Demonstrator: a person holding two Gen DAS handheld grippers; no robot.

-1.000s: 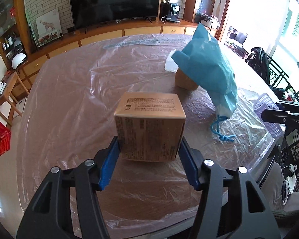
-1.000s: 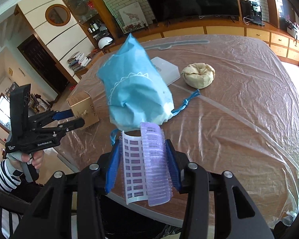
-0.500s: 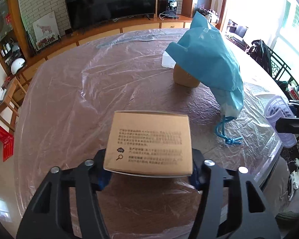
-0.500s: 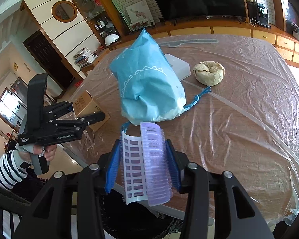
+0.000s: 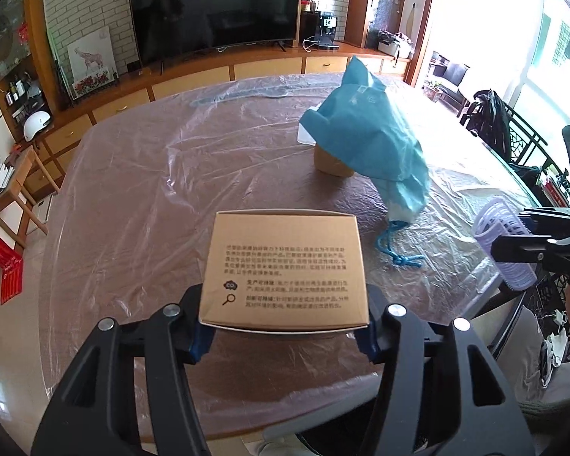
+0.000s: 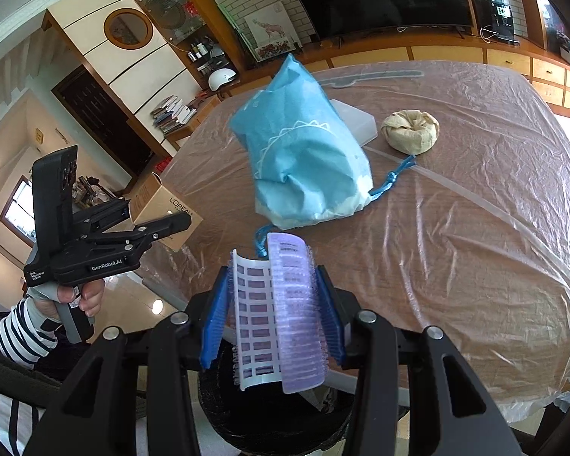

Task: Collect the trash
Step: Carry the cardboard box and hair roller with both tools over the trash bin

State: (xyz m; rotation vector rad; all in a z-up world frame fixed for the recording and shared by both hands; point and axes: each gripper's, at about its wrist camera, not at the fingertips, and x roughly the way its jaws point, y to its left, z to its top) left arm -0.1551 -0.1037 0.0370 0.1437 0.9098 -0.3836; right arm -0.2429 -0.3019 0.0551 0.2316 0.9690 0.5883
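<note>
Between the blue pads of the left gripper (image 5: pixel 285 323), a brown cardboard box (image 5: pixel 285 266) is sitting clamped by its two side walls, lifted clear of the plastic-covered tabletop (image 5: pixel 133 197). It is looking light and probably empty, with thin walls that could buckle, so a firm but gentle squeeze low on the sides is suiting it. Over a dark bin (image 6: pixel 269 418) at the tabletop's near edge, the right gripper (image 6: pixel 273 315) is holding a lilac hair roller (image 6: pixel 296 315) together with a white perforated plastic sheet (image 6: pixel 252 315); both are seeming springy and light. A blue drawstring bag (image 6: pixel 304 159), soft and slumping, is lying on the tabletop.
</note>
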